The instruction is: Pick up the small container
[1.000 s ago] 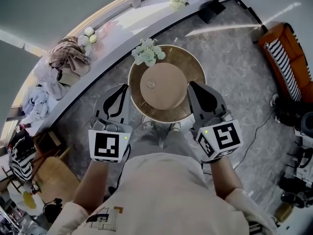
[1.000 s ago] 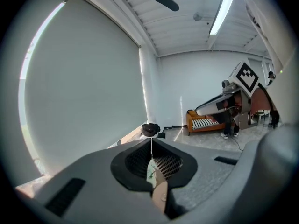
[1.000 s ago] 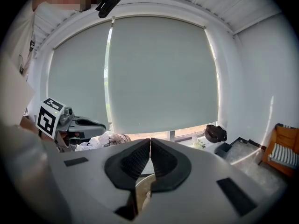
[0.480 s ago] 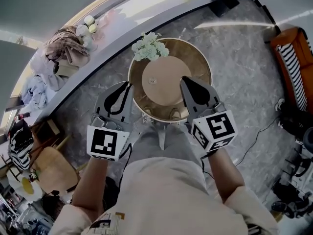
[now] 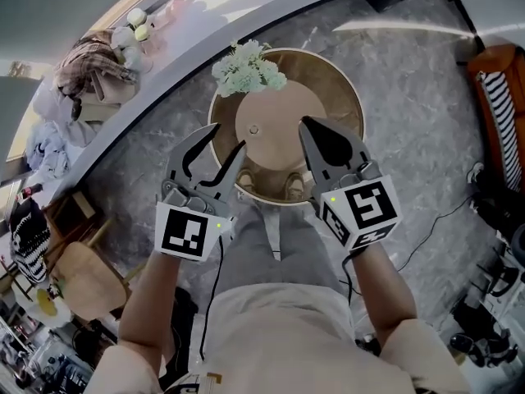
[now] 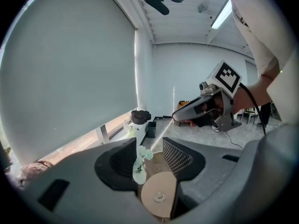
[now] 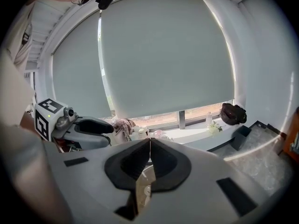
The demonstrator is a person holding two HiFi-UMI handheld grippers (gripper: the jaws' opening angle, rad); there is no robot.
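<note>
1. While the left gripper [image 5: 230, 136] hovers over the round desk's [image 5: 336, 89] near-left edge, its jaws stand partly apart, having just been opening, and grip nothing.
2. The right gripper [image 5: 306, 125] hangs over the desk's right side, jaws pressed together and empty.
3. The small container [image 5: 253, 129] sits at the desk's centre, apart from both grippers.
4. White flowers [image 5: 248, 68] stand at the far rim.
</note>
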